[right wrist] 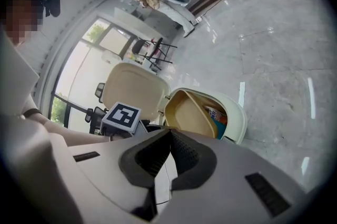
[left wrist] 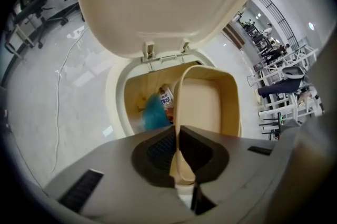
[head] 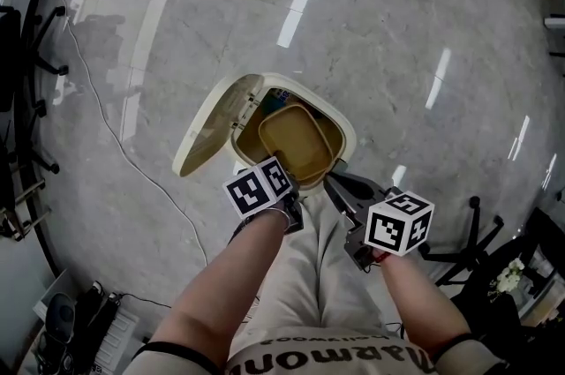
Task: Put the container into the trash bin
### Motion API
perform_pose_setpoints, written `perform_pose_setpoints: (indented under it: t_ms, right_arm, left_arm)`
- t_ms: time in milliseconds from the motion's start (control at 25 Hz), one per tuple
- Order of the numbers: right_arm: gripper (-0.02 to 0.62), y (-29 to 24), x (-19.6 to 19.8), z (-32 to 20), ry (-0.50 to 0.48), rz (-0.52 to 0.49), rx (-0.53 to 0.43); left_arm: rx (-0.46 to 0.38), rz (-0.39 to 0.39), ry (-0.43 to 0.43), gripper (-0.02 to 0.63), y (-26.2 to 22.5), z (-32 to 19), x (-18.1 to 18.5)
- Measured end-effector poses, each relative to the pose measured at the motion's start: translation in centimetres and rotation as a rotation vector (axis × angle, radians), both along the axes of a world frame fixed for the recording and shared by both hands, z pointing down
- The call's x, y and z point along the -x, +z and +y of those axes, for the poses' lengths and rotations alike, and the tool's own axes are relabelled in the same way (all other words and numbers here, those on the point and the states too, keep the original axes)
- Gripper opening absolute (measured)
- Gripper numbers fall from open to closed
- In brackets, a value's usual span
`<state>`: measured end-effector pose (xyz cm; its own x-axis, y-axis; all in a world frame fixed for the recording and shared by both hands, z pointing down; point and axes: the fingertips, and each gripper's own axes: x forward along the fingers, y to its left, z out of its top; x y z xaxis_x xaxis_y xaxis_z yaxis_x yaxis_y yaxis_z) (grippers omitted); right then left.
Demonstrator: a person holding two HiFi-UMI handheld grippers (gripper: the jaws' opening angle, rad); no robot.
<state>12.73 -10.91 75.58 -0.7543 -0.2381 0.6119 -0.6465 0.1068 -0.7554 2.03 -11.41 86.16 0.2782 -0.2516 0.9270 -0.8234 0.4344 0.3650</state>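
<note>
Left of the trash bin [head: 347,135], its lid [head: 210,133] stands swung open, so the mouth is free. At the bin's near rim my left gripper [left wrist: 177,136] points steeply down, clenched on the thin side wall of the tan container [left wrist: 206,104]. The wall runs up between the dark pads and the tub hangs from that pinch. The container sits tilted in the bin's mouth, with its open side turned up toward the head camera. I judge its lower end to be below the rim, but I can't tell how deep. Under it, inside the bin, lie a blue scrap [left wrist: 154,113] and a printed packet [left wrist: 166,95]. To the right of the bin my right gripper [right wrist: 170,132] hovers apart from it, jaws pressed together on nothing. The carry and the lining-up look done. What's left, as I read it, is to let go with the left claw so the tub drops in, then pull clear of the bin.
</note>
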Motion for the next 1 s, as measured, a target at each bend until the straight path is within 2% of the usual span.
perform_pose_setpoints:
  t_ms: [360, 520, 640, 840, 1000]
  right_arm:
    - [0.003, 1.2, -1.9, 0.0, 0.04, -0.001, 0.026]
    - [0.003, 1.6, -2.4, 0.1, 0.064, -0.006, 0.037]
    - [0.003, 1.6, -2.6, 0.3, 0.07, -0.006, 0.044]
    - [0.003, 1.5, -3.3, 0.2, 0.08, -0.001, 0.044]
    - [0.003, 1.9, -4.1, 0.6, 0.095, -0.001, 0.057]
  left_arm:
    - [0.158, -0.006, -0.153, 0.031, 2.6, -0.5, -0.1]
    - [0.222, -0.033, -0.238, 0.032, 3.3, 0.0, 0.1]
    - [0.242, -0.048, -0.316, 0.032, 3.5, 0.3, 0.4]
    - [0.267, -0.007, -0.421, 0.032, 4.1, 0.7, 0.1]
    - [0.32, 0.013, -0.418, 0.04, 4.5, 1.0, -0.6]
